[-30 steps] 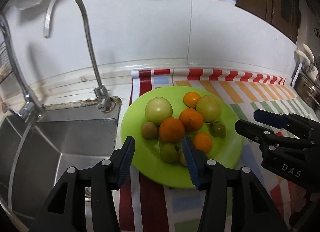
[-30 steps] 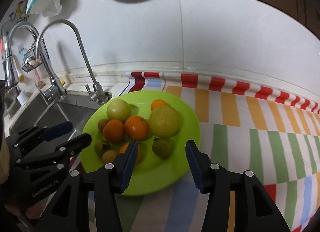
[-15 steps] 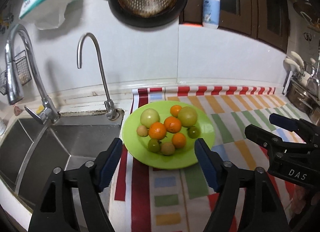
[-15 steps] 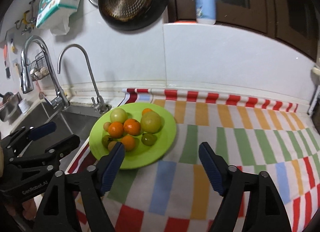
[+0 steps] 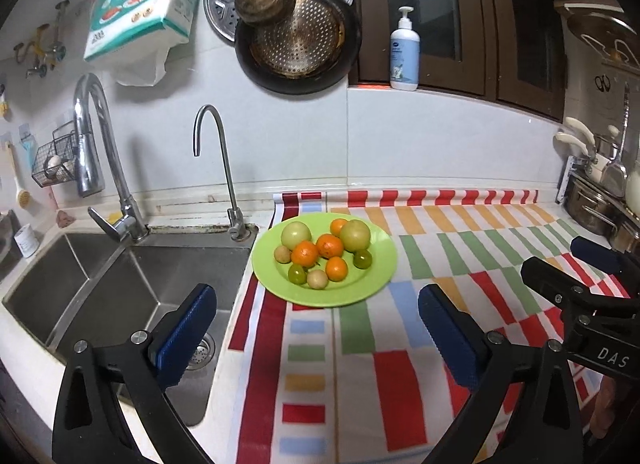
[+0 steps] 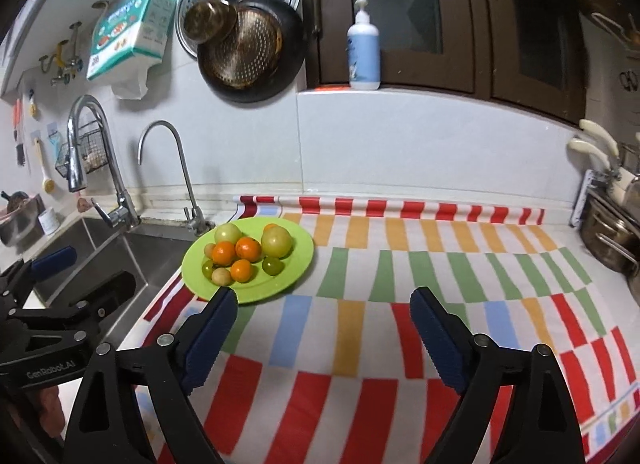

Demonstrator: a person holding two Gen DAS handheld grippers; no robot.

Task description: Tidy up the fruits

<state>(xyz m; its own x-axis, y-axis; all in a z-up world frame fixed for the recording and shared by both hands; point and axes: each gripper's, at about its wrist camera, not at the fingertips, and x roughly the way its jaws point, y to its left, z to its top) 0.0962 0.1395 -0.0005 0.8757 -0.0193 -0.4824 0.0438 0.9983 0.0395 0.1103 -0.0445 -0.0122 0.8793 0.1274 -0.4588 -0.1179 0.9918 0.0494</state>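
Change: over the last second I had pulled both grippers up and back from the green plate [image 5: 376, 284]; a second earlier my left fingers sat right over its near rim among the fruit, and now the plate lay well ahead of them, small in both views.
Jaws: they had widened as I withdrew, from a narrow gap to a broad one.
Meaning: nothing was carried away; I judged the fruit sorted onto the plate and the task at or near its end.
Sink [image 5: 120, 284]: lay left of the plate, its corner just beside the plate's left rim.
Left gripper [image 5: 316, 328]: spread wide and empty, held near side of the plate, above the sink edge and the striped cloth [image 5: 460, 248].
Fruit: oranges [image 5: 305, 254], two large green fruits [image 5: 296, 235], small green and tan ones, all clustered on the plate's middle, touching one another.
Right gripper [image 6: 322, 322]: also wide and empty, near side and right of the plate [image 6: 296, 264], over the cloth.
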